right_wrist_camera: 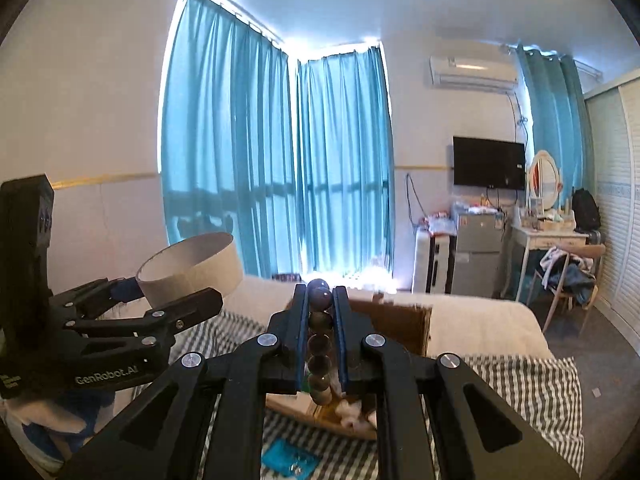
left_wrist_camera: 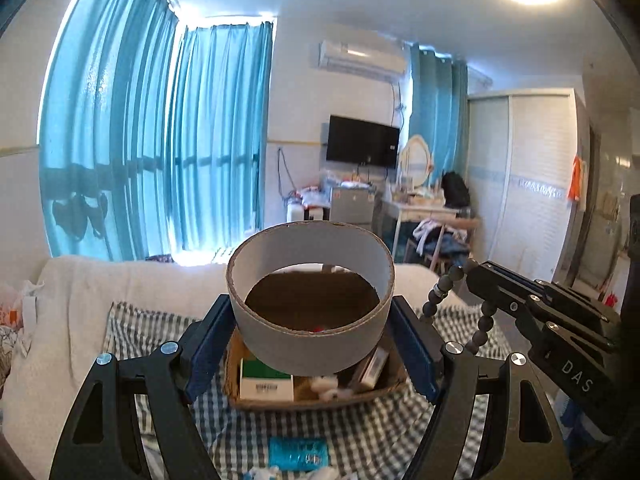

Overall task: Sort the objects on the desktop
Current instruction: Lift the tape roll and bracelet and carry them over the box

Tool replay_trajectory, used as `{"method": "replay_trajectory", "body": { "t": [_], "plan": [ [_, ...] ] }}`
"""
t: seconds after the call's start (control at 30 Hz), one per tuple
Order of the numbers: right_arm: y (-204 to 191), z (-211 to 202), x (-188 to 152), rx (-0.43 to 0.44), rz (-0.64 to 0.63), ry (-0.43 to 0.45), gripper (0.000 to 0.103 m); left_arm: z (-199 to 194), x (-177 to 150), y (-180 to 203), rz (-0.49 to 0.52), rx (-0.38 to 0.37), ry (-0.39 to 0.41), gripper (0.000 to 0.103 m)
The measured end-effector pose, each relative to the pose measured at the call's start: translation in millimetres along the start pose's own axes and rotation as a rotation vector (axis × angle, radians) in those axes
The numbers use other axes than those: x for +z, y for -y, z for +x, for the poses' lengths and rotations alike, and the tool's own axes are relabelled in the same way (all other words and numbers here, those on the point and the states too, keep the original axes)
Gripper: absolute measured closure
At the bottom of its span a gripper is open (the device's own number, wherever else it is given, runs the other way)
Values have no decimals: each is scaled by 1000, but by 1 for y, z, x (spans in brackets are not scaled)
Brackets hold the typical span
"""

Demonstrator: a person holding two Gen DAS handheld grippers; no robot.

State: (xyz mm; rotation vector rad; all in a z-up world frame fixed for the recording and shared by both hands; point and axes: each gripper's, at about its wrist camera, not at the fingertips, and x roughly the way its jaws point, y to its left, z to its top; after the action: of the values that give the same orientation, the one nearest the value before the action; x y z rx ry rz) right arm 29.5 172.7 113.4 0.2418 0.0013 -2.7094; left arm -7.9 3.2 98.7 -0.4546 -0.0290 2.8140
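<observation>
My left gripper (left_wrist_camera: 310,328) is shut on a wide grey cardboard ring (left_wrist_camera: 312,344), held above an open cardboard box (left_wrist_camera: 240,394) on a checked cloth. The box holds a green and white carton (left_wrist_camera: 266,380) and small white items. The ring also shows in the right wrist view (right_wrist_camera: 196,276), held up at the left. My right gripper (right_wrist_camera: 320,300) is shut on a string of dark beads (right_wrist_camera: 319,344), held above the same box (right_wrist_camera: 404,320). In the left wrist view the bead string (left_wrist_camera: 440,292) hangs from the right gripper at the right.
A blue packet (left_wrist_camera: 298,454) lies on the checked cloth (left_wrist_camera: 132,332) in front of the box, also in the right wrist view (right_wrist_camera: 286,458). A white blanket (left_wrist_camera: 80,288) covers the bed behind. A desk, fridge and chair stand far back.
</observation>
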Motion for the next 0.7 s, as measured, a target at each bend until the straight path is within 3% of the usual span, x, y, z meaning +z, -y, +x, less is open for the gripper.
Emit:
{"method": "replay_trajectory", "body": {
  "t": [0.4, 0.7],
  "plan": [
    [19, 21, 26, -10, -9, 70, 92, 19, 32, -6, 37, 27, 88, 24],
    [47, 68, 22, -19, 16, 32, 92, 65, 38, -2, 74, 48, 75, 24]
  ]
}}
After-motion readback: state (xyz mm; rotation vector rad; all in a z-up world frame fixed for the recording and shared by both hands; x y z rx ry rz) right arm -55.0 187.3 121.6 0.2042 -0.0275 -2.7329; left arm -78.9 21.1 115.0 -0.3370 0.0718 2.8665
